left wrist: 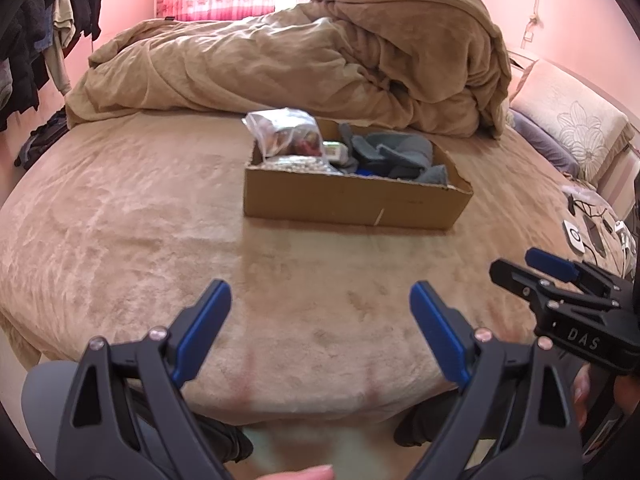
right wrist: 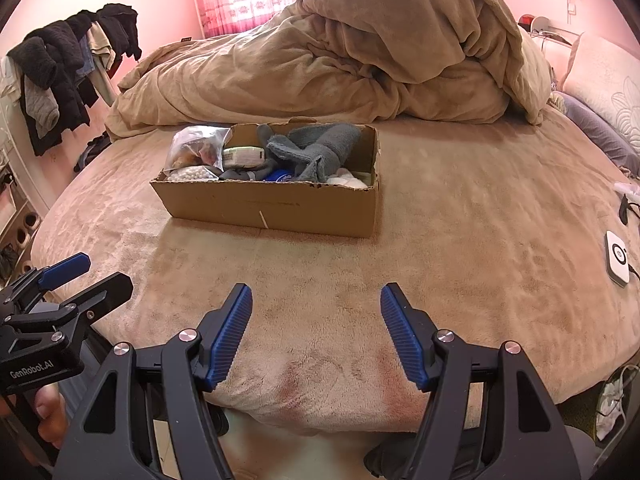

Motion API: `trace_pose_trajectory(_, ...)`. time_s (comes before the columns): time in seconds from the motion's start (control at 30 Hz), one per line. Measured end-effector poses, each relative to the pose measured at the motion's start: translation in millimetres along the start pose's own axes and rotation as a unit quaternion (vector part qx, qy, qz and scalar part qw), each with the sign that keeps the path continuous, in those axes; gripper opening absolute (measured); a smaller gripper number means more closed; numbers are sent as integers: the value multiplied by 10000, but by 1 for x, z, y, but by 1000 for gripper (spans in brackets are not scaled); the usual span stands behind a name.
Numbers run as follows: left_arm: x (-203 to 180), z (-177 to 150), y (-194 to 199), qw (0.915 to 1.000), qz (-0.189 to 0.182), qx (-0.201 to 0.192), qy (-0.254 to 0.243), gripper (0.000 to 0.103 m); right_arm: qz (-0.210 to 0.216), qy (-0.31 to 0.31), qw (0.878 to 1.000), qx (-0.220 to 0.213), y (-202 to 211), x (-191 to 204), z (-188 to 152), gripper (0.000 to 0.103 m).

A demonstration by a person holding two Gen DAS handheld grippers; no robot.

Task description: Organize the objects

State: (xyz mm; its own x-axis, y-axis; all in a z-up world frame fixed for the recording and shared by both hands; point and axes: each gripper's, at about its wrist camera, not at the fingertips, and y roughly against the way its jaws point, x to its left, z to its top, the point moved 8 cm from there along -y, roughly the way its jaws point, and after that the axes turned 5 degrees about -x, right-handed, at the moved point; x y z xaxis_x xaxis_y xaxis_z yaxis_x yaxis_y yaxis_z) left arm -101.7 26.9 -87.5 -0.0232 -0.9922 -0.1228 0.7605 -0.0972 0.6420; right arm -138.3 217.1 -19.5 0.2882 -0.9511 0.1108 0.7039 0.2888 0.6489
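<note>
An open cardboard box (left wrist: 352,200) (right wrist: 276,208) stands on the tan bed. It holds a clear plastic bag of small items (left wrist: 286,136) (right wrist: 194,152), a bag of white beads (right wrist: 188,174), a white labelled packet (right wrist: 244,156), grey cloth (left wrist: 396,152) (right wrist: 316,146) and a blue item (right wrist: 280,177). My left gripper (left wrist: 320,300) is open and empty over the bed's near edge, well short of the box. My right gripper (right wrist: 316,304) is open and empty, also near the front edge. Each gripper shows at the side of the other's view (left wrist: 520,270) (right wrist: 100,272).
A heaped tan duvet (left wrist: 320,52) (right wrist: 340,52) lies behind the box. A pillow (left wrist: 568,116) is at the right. A white square device (right wrist: 616,260) with cables lies on the bed's right edge. Dark clothes (right wrist: 60,72) hang on a rack at the left.
</note>
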Motion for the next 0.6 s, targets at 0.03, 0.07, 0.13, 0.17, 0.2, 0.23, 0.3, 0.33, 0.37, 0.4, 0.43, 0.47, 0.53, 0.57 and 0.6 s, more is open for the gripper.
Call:
trace_pose_trajectory(0.03, 0, 0, 0, 10000, 4, 10, -2, 92, 0, -2, 10000, -1, 0, 0, 0, 70)
trace_pose_trajectory(0.07, 0, 0, -1, 10000, 7, 24, -11, 92, -4, 0, 10000, -2, 0, 0, 0, 70)
trace_pose_trajectory(0.13, -1, -1, -2, 10000, 23, 56, -34, 92, -2, -1, 10000, 0, 0, 0, -1, 70)
trace_pose_trajectory(0.17, -1, -1, -2, 10000, 20, 61, -31, 92, -4, 1, 10000, 4, -1, 0, -1, 70)
trace_pose_trajectory(0.2, -1, -1, -1, 10000, 23, 54, -24, 92, -7, 1, 10000, 4, -1, -1, -1, 70)
trace_pose_trajectory(0.23, 0, -1, -1, 10000, 23, 50, -23, 92, -4, -1, 10000, 6, -1, -1, -1, 70)
trace_pose_trajectory(0.3, 0, -1, 0, 10000, 23, 43, -23, 92, -5, -1, 10000, 5, -1, -1, -1, 70)
trace_pose_trajectory(0.33, 0, -1, 0, 10000, 27, 43, -22, 92, -6, -4, 10000, 3, -1, -1, -1, 70)
trace_pose_trajectory(0.37, 0, -1, 0, 10000, 35, 41, -22, 92, -3, -6, 10000, 5, -1, -1, -1, 70)
trace_pose_trajectory(0.4, 0, 0, 0, 10000, 38, 40, -20, 92, -1, -3, 10000, 6, -1, -1, -1, 70)
trace_pose_trajectory(0.43, 0, -1, 0, 10000, 41, 40, -17, 92, -2, -1, 10000, 4, -1, -1, -1, 70)
trace_pose_trajectory(0.47, 0, -1, 0, 10000, 41, 45, -27, 92, -3, -5, 10000, 9, -1, -1, -1, 70)
trace_pose_trajectory(0.53, 0, -1, 0, 10000, 57, 55, -60, 92, -3, -3, 10000, 8, -1, -1, -1, 70)
trace_pose_trajectory(0.57, 0, -1, 0, 9999, 54, 58, -61, 92, -5, 0, 10000, 9, -1, -1, -1, 70)
trace_pose_trajectory(0.6, 1, -1, 0, 10000, 51, 63, -57, 92, -4, 1, 10000, 15, -2, -1, -2, 70)
